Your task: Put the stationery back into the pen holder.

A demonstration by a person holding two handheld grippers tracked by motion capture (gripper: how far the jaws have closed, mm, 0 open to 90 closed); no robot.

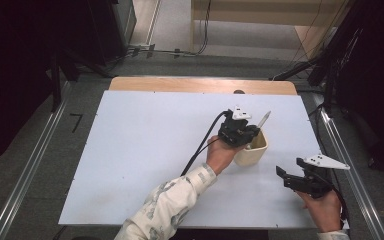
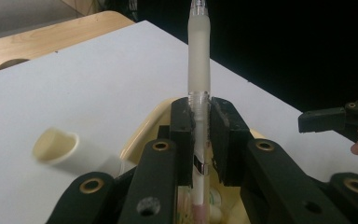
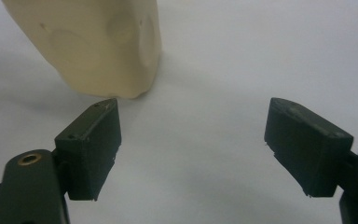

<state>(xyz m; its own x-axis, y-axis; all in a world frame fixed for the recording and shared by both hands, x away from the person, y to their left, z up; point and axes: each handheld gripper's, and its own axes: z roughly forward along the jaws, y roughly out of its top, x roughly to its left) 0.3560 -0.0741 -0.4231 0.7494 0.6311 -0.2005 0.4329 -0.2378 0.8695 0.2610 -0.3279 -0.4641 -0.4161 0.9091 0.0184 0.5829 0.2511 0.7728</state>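
left gripper (image 2: 199,135) clamping pen (image 2: 199,60), over cup (image 1: 254,149)

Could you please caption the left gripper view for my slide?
Left gripper clamps a frosted pen upright over the cream cup on the white table.

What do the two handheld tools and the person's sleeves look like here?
Both are black two-jaw devices with blocky pads and brass-coloured rivets. The left tool and right tool each carry a grey three-cornered plate on top and trail a black cable. The left sleeve is pale with a faint grey-green pattern.
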